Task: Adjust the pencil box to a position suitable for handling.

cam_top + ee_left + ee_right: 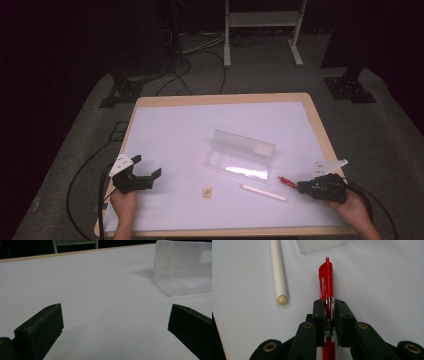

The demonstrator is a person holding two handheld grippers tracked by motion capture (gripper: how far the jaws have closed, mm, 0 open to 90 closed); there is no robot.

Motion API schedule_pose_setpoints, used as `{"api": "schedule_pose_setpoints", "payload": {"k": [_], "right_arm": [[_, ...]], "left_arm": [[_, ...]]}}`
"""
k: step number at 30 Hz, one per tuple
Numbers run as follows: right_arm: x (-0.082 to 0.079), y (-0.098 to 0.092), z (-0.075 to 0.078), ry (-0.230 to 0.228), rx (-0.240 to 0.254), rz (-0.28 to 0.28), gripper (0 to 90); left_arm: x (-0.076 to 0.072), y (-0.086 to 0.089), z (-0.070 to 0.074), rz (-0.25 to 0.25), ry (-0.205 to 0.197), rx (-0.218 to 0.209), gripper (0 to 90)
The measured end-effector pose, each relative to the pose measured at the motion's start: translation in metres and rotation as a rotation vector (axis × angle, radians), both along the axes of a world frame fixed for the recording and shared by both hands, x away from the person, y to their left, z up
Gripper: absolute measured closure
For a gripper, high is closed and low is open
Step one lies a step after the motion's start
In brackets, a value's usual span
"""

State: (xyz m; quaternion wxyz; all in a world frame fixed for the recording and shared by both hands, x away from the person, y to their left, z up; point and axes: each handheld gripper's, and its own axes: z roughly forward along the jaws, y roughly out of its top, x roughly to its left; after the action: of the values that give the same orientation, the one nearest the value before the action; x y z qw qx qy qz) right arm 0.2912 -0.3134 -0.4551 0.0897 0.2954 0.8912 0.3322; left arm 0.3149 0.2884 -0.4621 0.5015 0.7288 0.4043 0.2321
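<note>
Right gripper point(329, 305) is clamping a glossy red plastic pen point(326, 280) mid-barrel, jaws pressing both sides; the pen is lying just right of the clear box point(242, 156). Left gripper point(141, 176) is resting with jaws standing wide, holding nothing, well left of the box. A matte white stick point(263, 193) and a small tan eraser point(207, 191) are lying in front of the box, lid standing up. White sheet point(175, 130) is covering the wooden table point(320, 125); grey floor beyond.

The red pen point(326, 282) carries white print on its barrel, between the jaws of the right gripper point(330, 305); the jaws cover most of it, and it cannot be read. Nothing else bears legible writing.
</note>
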Motion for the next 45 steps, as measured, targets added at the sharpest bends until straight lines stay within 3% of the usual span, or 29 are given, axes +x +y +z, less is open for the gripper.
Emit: {"api": "schedule_pose_setpoints", "payload": {"k": [18,45], "right_arm": [[0.010,0.022,0.031,-0.054,0.016,0.059,78.9],[0.035,0.058,0.054,-0.077,-0.010,0.122,78.9]], "left_arm": [[0.000,0.001,0.000,-0.002,0.000,-0.003,0.0],[0.000,0.001,0.000,-0.003,-0.001,-0.002,0.0]]}}
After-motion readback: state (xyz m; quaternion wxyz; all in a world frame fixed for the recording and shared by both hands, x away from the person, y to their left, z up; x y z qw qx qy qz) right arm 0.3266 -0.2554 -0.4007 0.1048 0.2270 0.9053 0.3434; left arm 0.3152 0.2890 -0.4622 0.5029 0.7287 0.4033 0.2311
